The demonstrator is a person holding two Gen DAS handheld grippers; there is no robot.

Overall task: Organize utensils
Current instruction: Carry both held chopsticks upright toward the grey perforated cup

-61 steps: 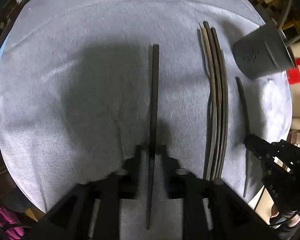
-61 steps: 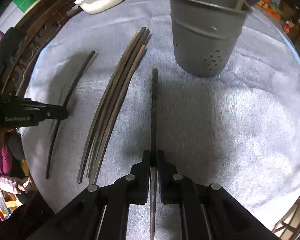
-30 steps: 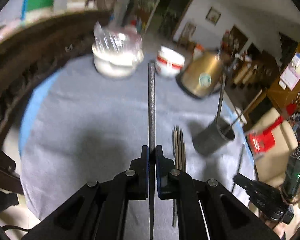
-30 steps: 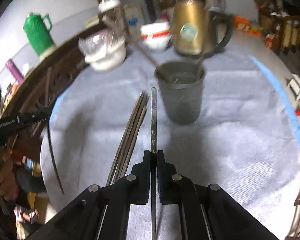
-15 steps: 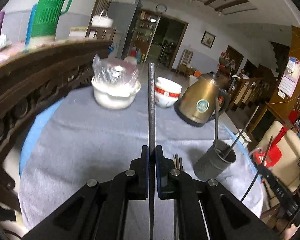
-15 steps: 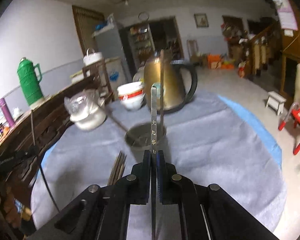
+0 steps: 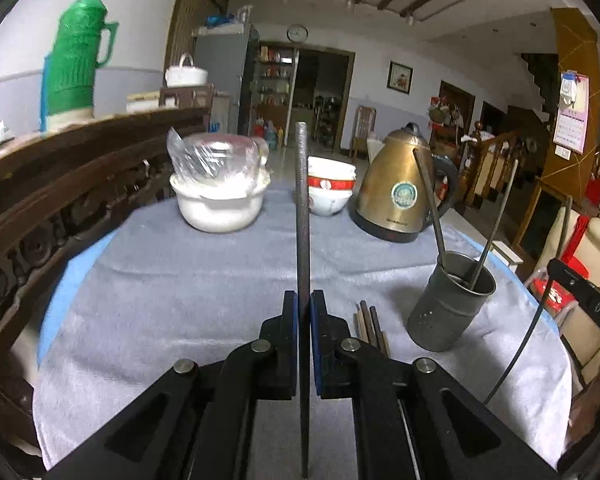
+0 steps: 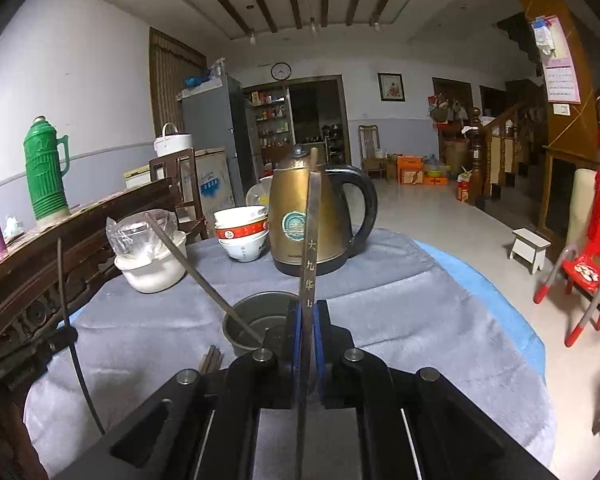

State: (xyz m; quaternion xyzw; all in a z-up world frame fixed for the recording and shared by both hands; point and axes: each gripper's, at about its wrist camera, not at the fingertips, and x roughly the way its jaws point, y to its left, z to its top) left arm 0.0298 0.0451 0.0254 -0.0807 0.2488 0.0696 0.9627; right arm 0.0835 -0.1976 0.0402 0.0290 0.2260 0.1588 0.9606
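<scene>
We are holding one chopstick in each tool. The left tool (image 7: 304, 312) is clamped on a dark chopstick (image 7: 302, 208) that is running up the middle of the left wrist view; the right tool (image 8: 306, 320) is clamped on a lettered chopstick (image 8: 310, 248) that is standing just in front of the cup (image 8: 256, 322) in the right wrist view. In the left wrist view the cup (image 7: 448, 308) is sitting at the lower right of the bench (image 7: 180, 280), already carrying two sticks leaning out of it, and a loose bundle (image 7: 370, 322) is lying on the cloth just left of it, partly behind the tool.

We are judging these sticks to be light, stiff and smooth, so they may pivot or slip between the pads if gripped far from the middle. Both are being pinched partway along, with a long end ahead and a tail passing back under the tool. A grip nearer the middle looks steadier for tipping one into the cup.

Much is staying hidden: the tail ends are running off the bottom edge, the cup's inside is dark, and how many sticks are in the bundle we cannot tell. The right tool (image 7: 580, 300) is cut off at the right edge of the left wrist view.
</scene>
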